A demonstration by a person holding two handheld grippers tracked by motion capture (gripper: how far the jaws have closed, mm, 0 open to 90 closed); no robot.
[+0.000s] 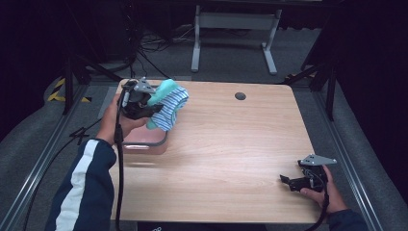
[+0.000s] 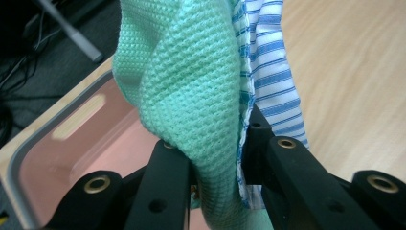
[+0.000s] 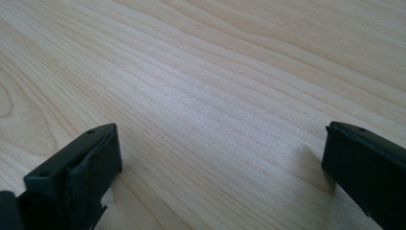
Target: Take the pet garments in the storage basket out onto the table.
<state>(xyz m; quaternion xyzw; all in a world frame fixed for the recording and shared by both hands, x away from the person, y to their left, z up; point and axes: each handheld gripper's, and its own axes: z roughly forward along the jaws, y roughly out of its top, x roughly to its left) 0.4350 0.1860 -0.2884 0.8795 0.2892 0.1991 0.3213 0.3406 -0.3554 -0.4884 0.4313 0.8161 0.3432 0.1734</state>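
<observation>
the left gripper (image 1: 144, 103) is clamped on a bunch of cloths, a mint waffle cloth (image 2: 191, 86) and a blue-striped cloth (image 2: 273, 81), held in the air just above the pink bin (image 1: 144, 144) at the table's left edge. they look lifted out, with setting down left. the right gripper (image 1: 293, 182) rests wide apart on the pale wood table (image 1: 231, 144); dark carpet and a metal frame lie beyond.
</observation>
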